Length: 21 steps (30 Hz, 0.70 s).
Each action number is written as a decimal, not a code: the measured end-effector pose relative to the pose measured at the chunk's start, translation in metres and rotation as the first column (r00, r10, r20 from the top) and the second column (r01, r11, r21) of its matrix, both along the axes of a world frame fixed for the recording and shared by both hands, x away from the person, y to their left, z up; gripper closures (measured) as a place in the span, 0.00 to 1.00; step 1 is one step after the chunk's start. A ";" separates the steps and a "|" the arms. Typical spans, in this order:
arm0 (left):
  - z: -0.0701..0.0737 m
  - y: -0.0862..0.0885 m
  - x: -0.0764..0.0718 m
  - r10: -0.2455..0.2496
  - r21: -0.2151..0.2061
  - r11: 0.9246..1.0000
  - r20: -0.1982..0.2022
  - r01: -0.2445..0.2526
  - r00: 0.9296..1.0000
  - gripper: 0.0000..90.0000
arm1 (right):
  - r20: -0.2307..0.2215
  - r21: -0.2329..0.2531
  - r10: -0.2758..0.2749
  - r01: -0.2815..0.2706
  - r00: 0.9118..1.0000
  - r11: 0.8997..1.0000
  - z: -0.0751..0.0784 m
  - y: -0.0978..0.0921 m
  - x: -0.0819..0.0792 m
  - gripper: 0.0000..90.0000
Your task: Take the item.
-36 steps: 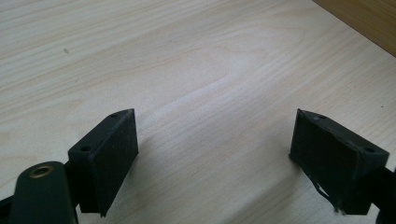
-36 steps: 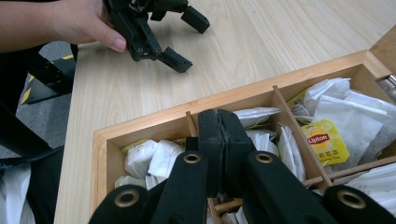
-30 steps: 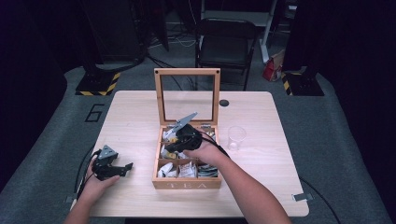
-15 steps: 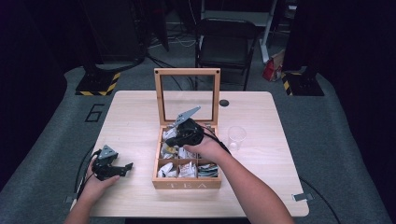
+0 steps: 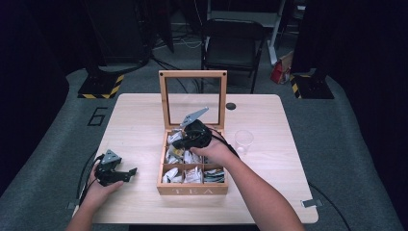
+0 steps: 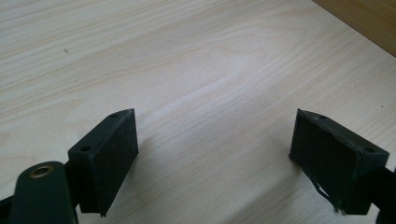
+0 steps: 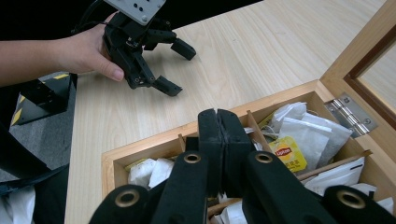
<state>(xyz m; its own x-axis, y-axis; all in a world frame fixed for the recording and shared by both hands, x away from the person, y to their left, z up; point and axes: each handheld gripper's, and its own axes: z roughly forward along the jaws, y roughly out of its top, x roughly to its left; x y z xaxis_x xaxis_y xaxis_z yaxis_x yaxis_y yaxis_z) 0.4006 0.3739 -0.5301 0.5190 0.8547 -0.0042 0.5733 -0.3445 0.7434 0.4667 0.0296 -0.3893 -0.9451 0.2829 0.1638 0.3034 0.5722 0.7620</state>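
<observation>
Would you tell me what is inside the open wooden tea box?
The tea box holds paper tea bags in divided compartments, one with a yellow tag. The right gripper hides part of the middle compartments.

You've got a clear plastic cup (image 5: 244, 140) standing just right of the box on the pale wooden table (image 5: 139, 120) — and beyond the table's far edge, a black folding chair (image 5: 232, 45).

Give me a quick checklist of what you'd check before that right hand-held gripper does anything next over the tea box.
1. Tea box lid open and upright: ok.
2. Right hand-held gripper above the tea bags: ok.
3. Its jaws pressed together: ok.
4. A tea bag caught between them: cannot tell.
5. Left hand-held gripper open, resting on the table away from the box: ok.
6. Clear cup standing apart, right of the box: ok.
</observation>
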 end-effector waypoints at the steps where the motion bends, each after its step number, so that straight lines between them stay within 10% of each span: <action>1: 0.000 0.000 0.000 0.001 0.000 1.000 0.000 -0.001 1.000 0.16 | 0.000 0.000 -0.005 0.005 1.000 1.000 0.000 -0.001 0.000 1.00; 21: 0.000 0.000 0.000 0.000 0.000 1.000 0.000 0.000 1.000 0.16 | 0.029 0.016 -0.046 0.046 0.999 0.999 0.017 -0.031 0.003 1.00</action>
<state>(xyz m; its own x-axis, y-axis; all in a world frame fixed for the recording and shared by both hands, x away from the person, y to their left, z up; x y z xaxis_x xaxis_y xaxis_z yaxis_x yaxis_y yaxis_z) 0.4006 0.3739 -0.5301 0.5187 0.8550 -0.0040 0.5732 -0.3443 0.7435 0.4700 -0.0012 -0.3721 -0.9357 0.3237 0.1404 0.3060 0.5464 0.7796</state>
